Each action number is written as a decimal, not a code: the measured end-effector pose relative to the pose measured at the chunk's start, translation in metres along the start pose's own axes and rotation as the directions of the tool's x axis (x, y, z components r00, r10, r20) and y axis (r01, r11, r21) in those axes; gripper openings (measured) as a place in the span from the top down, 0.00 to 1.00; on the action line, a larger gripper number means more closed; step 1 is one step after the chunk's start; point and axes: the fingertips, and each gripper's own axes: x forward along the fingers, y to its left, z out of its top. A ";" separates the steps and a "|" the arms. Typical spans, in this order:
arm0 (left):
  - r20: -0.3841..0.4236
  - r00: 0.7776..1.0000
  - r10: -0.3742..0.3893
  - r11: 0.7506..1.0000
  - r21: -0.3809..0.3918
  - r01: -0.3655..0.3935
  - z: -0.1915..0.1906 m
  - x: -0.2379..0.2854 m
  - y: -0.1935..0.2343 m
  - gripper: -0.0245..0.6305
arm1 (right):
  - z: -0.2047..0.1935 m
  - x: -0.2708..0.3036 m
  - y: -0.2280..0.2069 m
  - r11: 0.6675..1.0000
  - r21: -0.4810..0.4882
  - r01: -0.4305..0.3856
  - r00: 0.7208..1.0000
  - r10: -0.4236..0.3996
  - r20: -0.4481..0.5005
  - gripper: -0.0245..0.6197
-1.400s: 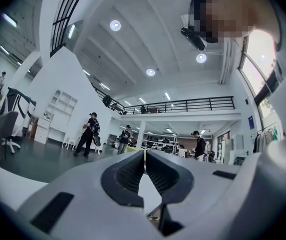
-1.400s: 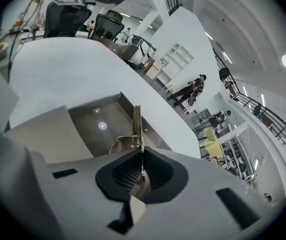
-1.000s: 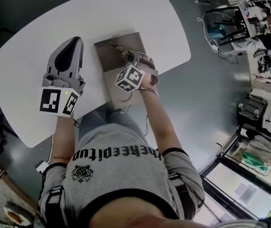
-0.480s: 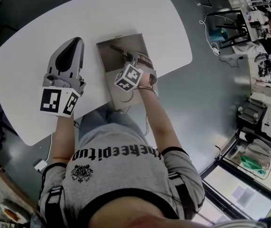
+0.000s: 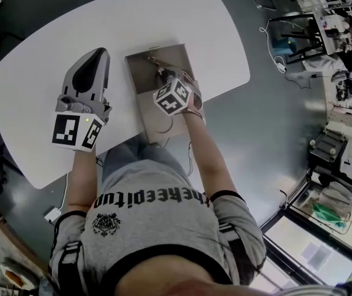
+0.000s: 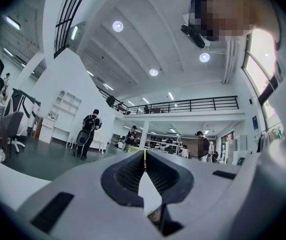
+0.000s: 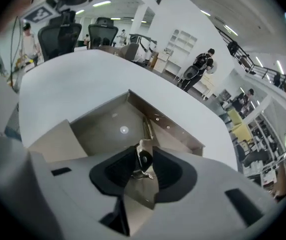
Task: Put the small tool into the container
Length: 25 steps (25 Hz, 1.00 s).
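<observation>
The right gripper (image 7: 144, 153) is pointing steeply down into the container (image 7: 100, 129). Its jaws have just been opening and are now standing a little apart, not wide. The small tool (image 7: 143, 164) is standing between the two dark pads, with a pale top, a black round part in the middle and a metal end below. The pads do not seem to be pressing on it, though I cannot tell if one of them is touching its side. The tool is hanging inside the walls of the container, over the near part of its floor. Whether its lower end is reaching the floor is not visible.

The container is a shallow open box, and it is sitting on the white table (image 5: 46, 79) near the edge in front of the person. A slim object (image 7: 146, 129) is lying in it close to the far wall.

The left gripper (image 5: 97, 54) is lying level over the table, beside the container and apart from it. Its jaws are closed together with nothing between them.

I am judging that the release step is in hand, so the task is nearly finishing. The next move is calling for the right gripper to go straight up and back with the jaws kept apart, so that the pads are not dragging the tool out over the wall. It is also calling for a check that the tool is lying inside.
</observation>
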 end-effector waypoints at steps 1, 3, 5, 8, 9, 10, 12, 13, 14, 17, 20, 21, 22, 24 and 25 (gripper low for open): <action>0.000 1.000 0.000 1.000 0.001 0.000 0.000 0.000 0.001 0.94 | 0.002 -0.001 0.000 0.999 0.045 -0.019 1.000 0.018 0.018 0.79; -0.001 1.000 -0.002 1.000 0.002 0.002 0.000 0.000 0.000 0.94 | 0.006 -0.006 -0.001 0.989 0.138 -0.057 0.997 0.049 0.062 0.79; -0.001 1.000 -0.004 1.000 0.003 0.004 0.000 0.000 -0.002 0.94 | 0.009 -0.012 -0.001 0.968 0.232 -0.097 0.991 0.071 0.116 0.79; -0.002 1.000 -0.010 1.000 0.006 0.010 -0.002 0.002 -0.008 0.94 | 0.010 -0.021 -0.007 0.920 0.369 -0.134 0.977 0.061 0.204 0.88; -0.001 1.000 -0.013 1.000 0.008 0.013 -0.002 0.002 -0.011 0.94 | 0.010 -0.025 -0.010 0.902 0.407 -0.143 0.972 0.050 0.230 0.95; 0.000 1.000 -0.015 1.000 0.010 0.015 -0.003 0.003 -0.014 0.94 | 0.011 -0.031 -0.013 0.886 0.437 -0.156 0.965 0.044 0.257 0.96; 0.003 1.000 -0.019 1.000 0.014 0.019 -0.001 0.005 -0.022 0.94 | 0.013 -0.044 -0.018 0.859 0.477 -0.187 0.951 0.037 0.306 0.96; 0.004 1.000 -0.020 1.000 0.017 0.020 0.000 0.005 -0.026 0.94 | 0.014 -0.052 -0.020 0.852 0.486 -0.194 0.945 0.029 0.325 0.96; 0.006 1.000 -0.020 1.000 0.019 0.020 0.002 0.005 -0.030 0.94 | 0.015 -0.059 -0.022 0.851 0.489 -0.193 0.940 0.017 0.342 0.96; 0.011 1.000 -0.019 0.999 0.026 0.019 0.006 0.002 -0.041 0.94 | 0.016 -0.080 -0.026 0.853 0.490 -0.181 0.921 -0.027 0.389 0.96; 0.016 1.000 -0.019 0.999 0.032 0.019 0.008 0.000 -0.055 0.94 | 0.012 -0.098 -0.030 0.848 0.498 -0.182 0.901 -0.059 0.429 0.96; 0.017 1.000 -0.019 0.999 0.034 0.019 0.008 0.000 -0.060 0.94 | 0.010 -0.103 -0.032 0.846 0.501 -0.180 0.895 -0.070 0.440 0.96; 0.017 1.000 -0.018 0.999 0.036 0.017 0.009 -0.001 -0.065 0.94 | 0.007 -0.109 -0.033 0.845 0.505 -0.176 0.890 -0.083 0.449 0.96; 0.018 1.000 -0.013 0.999 0.036 0.012 0.010 -0.004 -0.073 0.94 | 0.003 -0.119 -0.035 0.841 0.515 -0.168 0.879 -0.109 0.464 0.96; 0.019 1.000 -0.009 0.999 0.037 0.008 0.011 -0.006 -0.076 0.94 | 0.001 -0.124 -0.037 0.838 0.521 -0.164 0.873 -0.122 0.472 0.96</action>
